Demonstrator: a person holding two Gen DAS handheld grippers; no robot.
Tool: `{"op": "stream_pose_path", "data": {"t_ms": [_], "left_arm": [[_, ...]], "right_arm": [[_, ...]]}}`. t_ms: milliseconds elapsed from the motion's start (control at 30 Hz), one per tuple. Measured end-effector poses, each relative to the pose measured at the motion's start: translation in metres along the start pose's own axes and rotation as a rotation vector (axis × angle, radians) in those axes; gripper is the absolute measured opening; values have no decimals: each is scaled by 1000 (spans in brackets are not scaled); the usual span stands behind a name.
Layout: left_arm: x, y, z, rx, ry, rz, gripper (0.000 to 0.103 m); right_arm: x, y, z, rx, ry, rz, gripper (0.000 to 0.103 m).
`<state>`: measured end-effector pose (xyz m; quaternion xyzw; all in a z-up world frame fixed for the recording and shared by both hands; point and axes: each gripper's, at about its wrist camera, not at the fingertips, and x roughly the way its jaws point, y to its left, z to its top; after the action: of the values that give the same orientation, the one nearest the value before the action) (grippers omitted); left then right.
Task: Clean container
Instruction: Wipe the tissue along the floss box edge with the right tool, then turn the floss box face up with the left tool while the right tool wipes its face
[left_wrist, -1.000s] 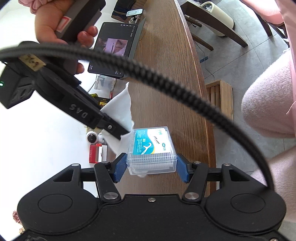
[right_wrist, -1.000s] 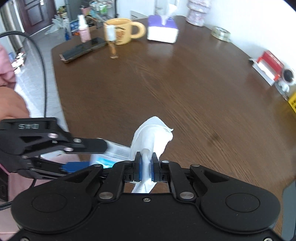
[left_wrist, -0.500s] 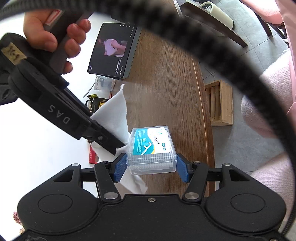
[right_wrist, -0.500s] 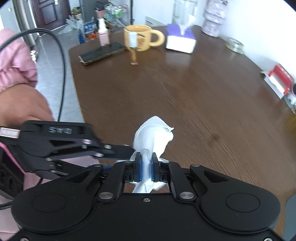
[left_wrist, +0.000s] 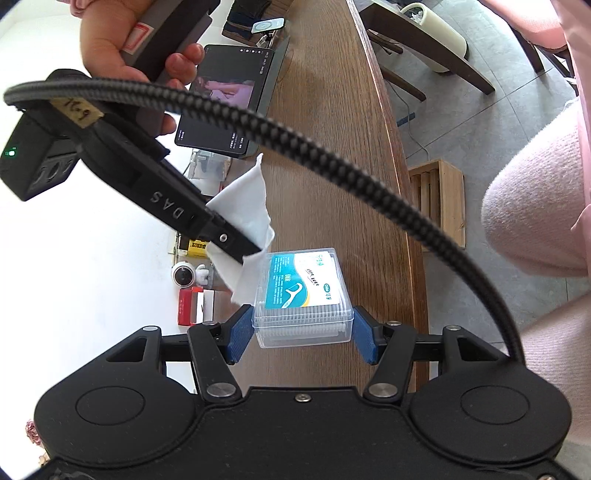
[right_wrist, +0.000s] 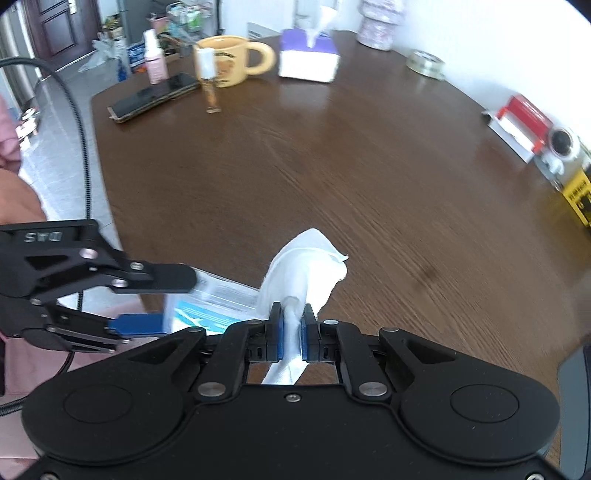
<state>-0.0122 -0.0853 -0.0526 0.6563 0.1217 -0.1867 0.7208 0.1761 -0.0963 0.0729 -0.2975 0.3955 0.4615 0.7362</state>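
The clear container (left_wrist: 303, 295) is clamped at its two short sides between the blue pads of the left gripper (left_wrist: 301, 332), whose jaws are spread just to its width, and it is held above the table (left_wrist: 332, 166), near that table's edge. A white tissue (right_wrist: 303, 273) is pinched between the pressed-together jaws of the right gripper (right_wrist: 293, 332), and its loose end is laid against the container's far-left corner. The grip is taken only on the container's near end (smooth plastic, judged slippery), so it could be twisted or pushed out by a hard wipe. If it were dropped, it could fall past the table edge beside it. The tissue, held by a narrow fold, could be pulled free or torn, and the braided cable (left_wrist: 332, 162) arching over the container could be snagged.
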Motion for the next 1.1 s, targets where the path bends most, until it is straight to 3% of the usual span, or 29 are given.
{"op": "stream_pose_path", "data": {"t_ms": [200,233,433,600,833,1100], "left_arm": [[0,0,-1,-2,2,0,56],[0,0,-2,-2,2,1,56],[1,0,-3,-12,4,-1,56],[4,6,-7,-66,18,-16,56],[13,18,-21,-218,67,-100,56],[20,39,-28,-287,66,-186,56]], "right_arm": [[-2,-6,-15,23,6,-32,9],[-16,3,-33,25,-13,-16,9],[-33,21,-42,7,-97,53,9],[-36,17,-68,72,-147,42,9],[-31,8,-103,185,-211,51,9],[-14,-5,-142,345,-277,93,9]]}}
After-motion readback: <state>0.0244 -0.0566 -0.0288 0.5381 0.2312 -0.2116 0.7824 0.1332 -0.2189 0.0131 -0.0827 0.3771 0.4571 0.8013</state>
